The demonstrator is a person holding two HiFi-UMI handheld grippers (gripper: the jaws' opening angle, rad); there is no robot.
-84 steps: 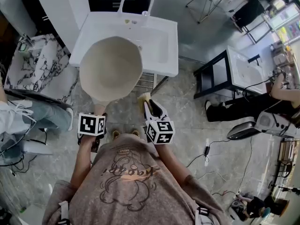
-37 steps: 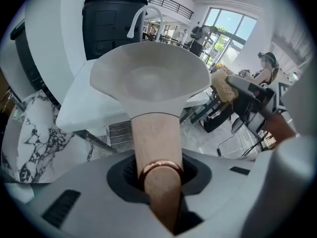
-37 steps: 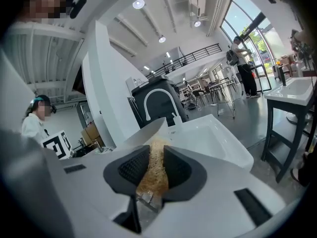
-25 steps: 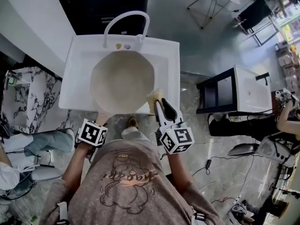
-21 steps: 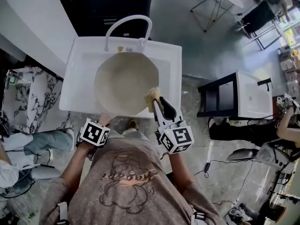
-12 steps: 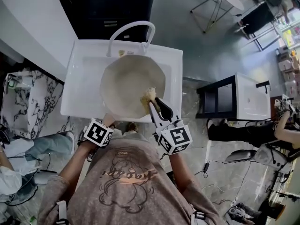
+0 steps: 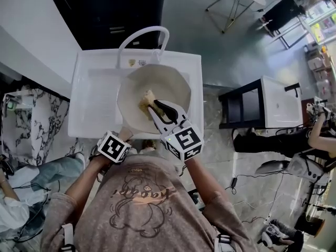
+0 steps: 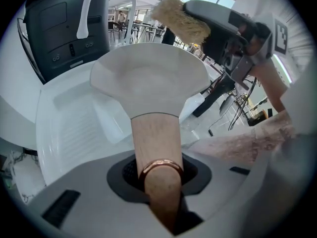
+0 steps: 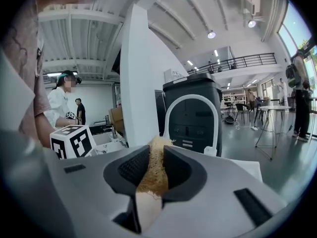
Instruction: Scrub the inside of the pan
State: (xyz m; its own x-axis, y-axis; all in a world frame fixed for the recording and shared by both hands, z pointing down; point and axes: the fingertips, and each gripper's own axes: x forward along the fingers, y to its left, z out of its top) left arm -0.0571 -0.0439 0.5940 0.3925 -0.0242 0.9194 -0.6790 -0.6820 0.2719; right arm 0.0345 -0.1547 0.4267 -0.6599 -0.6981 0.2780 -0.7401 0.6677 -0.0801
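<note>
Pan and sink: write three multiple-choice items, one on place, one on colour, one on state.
1. The pan is held: A over the sink; B on the floor; C on a stove.
2. The faucet is: A black; B white; C copper.
3. The right gripper is: A open; B shut on nothing; C shut on the scrubber.
Answers: 1 A, the white basin lies beneath it; 2 B, a white arch; 3 C, its fingers pinch the fibres.
</note>
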